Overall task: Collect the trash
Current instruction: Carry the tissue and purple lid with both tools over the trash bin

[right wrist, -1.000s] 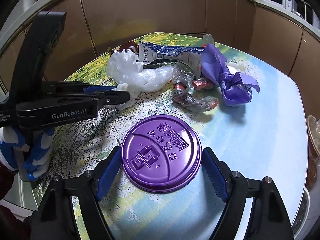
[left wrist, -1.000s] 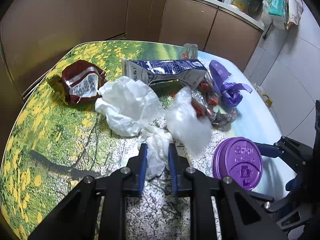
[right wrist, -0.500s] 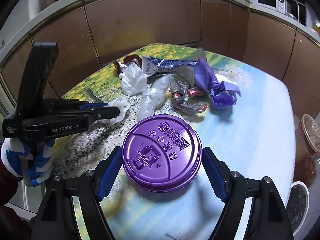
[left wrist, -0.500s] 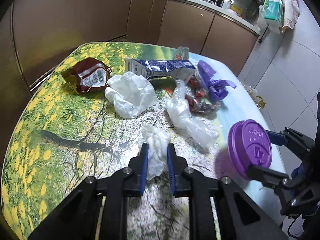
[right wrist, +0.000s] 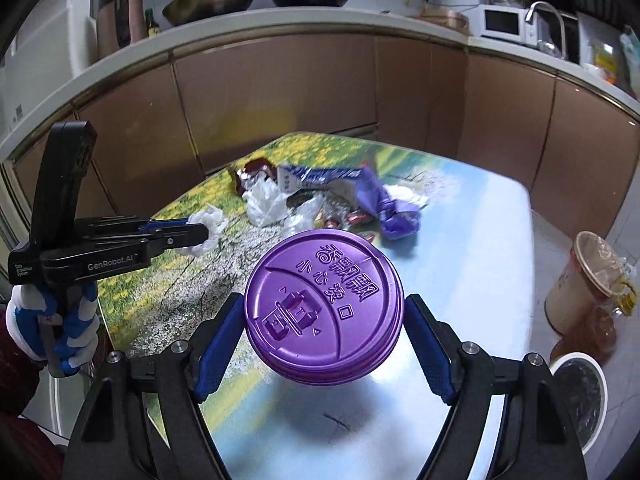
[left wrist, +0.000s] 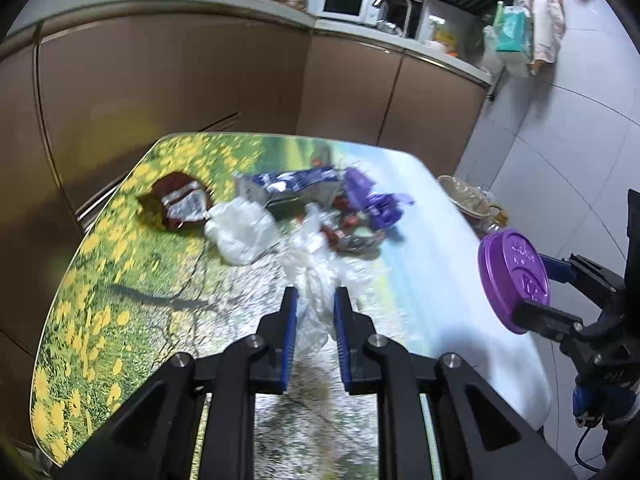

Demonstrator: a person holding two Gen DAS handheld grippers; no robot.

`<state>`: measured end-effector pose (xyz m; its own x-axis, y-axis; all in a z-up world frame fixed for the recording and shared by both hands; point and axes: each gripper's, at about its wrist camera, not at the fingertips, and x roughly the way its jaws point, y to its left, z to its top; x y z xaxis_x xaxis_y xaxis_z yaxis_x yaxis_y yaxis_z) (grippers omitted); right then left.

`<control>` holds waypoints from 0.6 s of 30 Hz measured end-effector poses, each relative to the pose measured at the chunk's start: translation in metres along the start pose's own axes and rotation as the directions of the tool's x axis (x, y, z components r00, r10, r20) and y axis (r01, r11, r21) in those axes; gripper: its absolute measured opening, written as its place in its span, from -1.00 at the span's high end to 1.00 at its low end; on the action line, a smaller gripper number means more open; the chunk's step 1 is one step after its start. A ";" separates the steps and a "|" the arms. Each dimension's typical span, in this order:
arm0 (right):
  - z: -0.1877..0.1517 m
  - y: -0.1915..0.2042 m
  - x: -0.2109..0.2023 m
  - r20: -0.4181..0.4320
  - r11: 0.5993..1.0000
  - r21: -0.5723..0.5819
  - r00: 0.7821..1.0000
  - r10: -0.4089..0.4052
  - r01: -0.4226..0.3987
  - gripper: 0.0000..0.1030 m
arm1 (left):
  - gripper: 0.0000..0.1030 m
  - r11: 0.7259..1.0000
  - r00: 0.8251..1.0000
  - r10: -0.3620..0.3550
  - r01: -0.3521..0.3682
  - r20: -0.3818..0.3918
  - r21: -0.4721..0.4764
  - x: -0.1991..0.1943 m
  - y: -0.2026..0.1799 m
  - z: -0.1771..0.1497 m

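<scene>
My left gripper (left wrist: 314, 300) is shut on a crumpled white tissue (left wrist: 316, 292) and holds it above the flower-print table (left wrist: 100, 280); the tissue also shows in the right wrist view (right wrist: 206, 226). My right gripper (right wrist: 324, 316) is shut on a purple cup lid (right wrist: 324, 304), held above the table's pale right part; the lid also shows at the right of the left wrist view (left wrist: 514, 280). On the table lie a white plastic wad (left wrist: 240, 228), a brown wrapper (left wrist: 178, 202), a blue-white carton (left wrist: 288, 184), a purple bag (left wrist: 374, 202) and red candy wrappers (left wrist: 344, 228).
Brown kitchen cabinets (left wrist: 180, 92) stand behind the table. On the floor to the right are a paper cup with plastic film (right wrist: 584, 276) and a white-rimmed bin (right wrist: 580, 388). A microwave (left wrist: 348, 4) and sink tap sit on the counter.
Both grippers have risen and pulled back from the trash pile, the left with the tissue, the right with the purple lid. The pile looks smaller and farther away.
</scene>
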<state>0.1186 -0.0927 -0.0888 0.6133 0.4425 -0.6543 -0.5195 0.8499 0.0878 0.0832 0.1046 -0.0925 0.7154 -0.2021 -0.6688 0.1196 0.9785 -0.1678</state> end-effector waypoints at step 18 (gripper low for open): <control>-0.060 -0.153 -0.105 0.105 0.911 0.322 0.946 -0.305 0.258 -0.53 | 0.68 0.920 0.974 -0.211 0.227 -0.083 0.319 0.042 -0.204 0.048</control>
<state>0.0976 -0.2869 -0.0786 0.8014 0.1894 -0.5673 -0.1235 0.9805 0.1528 0.1219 -0.1017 -0.0520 0.6142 -0.4067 -0.6763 0.4921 0.8673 -0.0747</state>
